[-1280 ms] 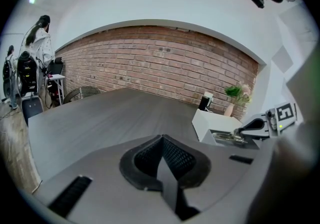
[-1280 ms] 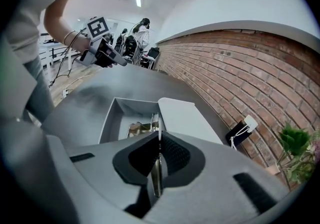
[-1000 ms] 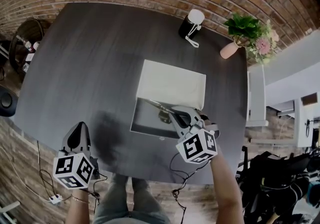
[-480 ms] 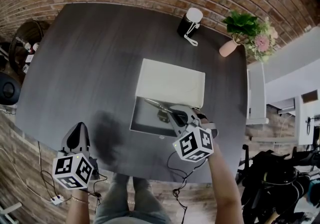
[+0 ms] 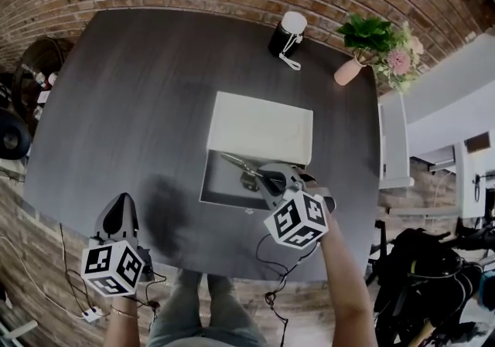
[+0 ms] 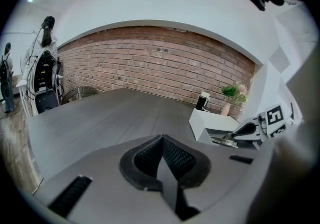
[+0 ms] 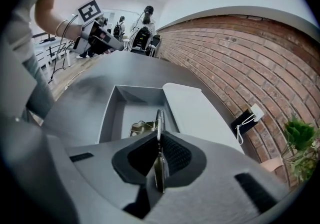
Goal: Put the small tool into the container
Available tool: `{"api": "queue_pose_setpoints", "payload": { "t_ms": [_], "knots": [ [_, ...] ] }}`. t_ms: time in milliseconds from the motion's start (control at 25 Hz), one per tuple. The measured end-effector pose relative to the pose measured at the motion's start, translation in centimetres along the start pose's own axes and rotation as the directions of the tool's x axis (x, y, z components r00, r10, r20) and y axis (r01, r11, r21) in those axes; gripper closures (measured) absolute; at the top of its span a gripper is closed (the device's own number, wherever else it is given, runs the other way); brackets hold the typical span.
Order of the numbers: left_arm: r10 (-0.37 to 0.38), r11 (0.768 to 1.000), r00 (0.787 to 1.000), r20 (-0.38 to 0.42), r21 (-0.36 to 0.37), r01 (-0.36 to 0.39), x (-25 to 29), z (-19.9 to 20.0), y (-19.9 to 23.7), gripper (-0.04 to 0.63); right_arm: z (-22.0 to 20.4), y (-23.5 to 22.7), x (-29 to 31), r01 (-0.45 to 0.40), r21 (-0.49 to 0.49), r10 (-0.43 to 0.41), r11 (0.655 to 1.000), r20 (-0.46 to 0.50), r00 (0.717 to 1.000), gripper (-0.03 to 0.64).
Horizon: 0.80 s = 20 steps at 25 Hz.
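One dark table (image 5: pixel 139 106) fills most of the head view. At its centre stands one grey open container (image 5: pixel 207 182), with one white lid (image 5: pixel 259 129) lying flat just beyond it, touching its far edge.

There are two grippers. The left gripper (image 5: pixel 116 206) hangs over the table's near edge at the lower left of the frame, well apart from the container. Its jaws are together with nothing between them. The right gripper (image 5: pixel 267 178) is over the container's right half, pointing down and to the upper left. Its jaws have just been opening a little, yet they are nearly together and still pinch the one small tool (image 5: pixel 236 161). This thin metal strip stands on edge between the pads and juts out over the container's inside.

One brass-coloured piece (image 7: pixel 139 128) lies on the container floor under the tool; whether it belongs to the tool cannot be told.

At the table's far edge, upper right, stand one pink vase (image 5: pixel 346 73) with greenery and flowers and one black cylinder (image 5: pixel 283 36) with a white top.
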State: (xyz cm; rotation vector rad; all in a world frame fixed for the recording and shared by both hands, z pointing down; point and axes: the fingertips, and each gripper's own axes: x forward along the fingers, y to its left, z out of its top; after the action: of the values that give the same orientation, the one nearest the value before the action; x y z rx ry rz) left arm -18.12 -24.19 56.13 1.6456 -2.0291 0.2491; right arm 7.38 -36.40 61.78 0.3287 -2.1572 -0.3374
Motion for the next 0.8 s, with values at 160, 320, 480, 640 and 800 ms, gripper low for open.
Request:
{"api": "queue_pose_setpoints", "payload": {
  "t_ms": [160, 320, 480, 640, 800],
  "knots": [
    [0.004, 1.0, 1.0, -0.006, -0.011, -0.004, -0.3, 0.3, -0.2, 0.594, -0.4, 0.8, 0.1, -0.063, 0.014, 0.063, 0.998, -0.028, 0.998, 0.573],
    [0.015, 1.0, 1.0, -0.023, -0.023, -0.015, -0.9, 0.9, -0.3, 0.594, -0.5, 1.4, 0.2, -0.105, 0.032, 0.107, 0.994, -0.055, 0.993, 0.553],
    [0.01, 1.0, 1.0, -0.003, -0.019, -0.01, -1.0, 0.7, 0.3, 0.594, -0.8, 2.0, 0.3, -0.148, 0.052, 0.151, 0.988, -0.079, 0.985, 0.535],
    [0.015, 1.0, 1.0, -0.016, -0.026, -0.015, -1.5, 1.0, 0.2, 0.594, -1.0, 2.5, 0.4, -0.183, 0.072, 0.19, 0.98, -0.102, 0.976, 0.509],
    [0.012, 1.0, 1.0, -0.005, -0.023, -0.012, -1.5, 1.1, 0.5, 0.594, -1.2, 2.8, 0.5, -0.213, 0.085, 0.222, 0.973, -0.115, 0.968, 0.483]
  ]
}}
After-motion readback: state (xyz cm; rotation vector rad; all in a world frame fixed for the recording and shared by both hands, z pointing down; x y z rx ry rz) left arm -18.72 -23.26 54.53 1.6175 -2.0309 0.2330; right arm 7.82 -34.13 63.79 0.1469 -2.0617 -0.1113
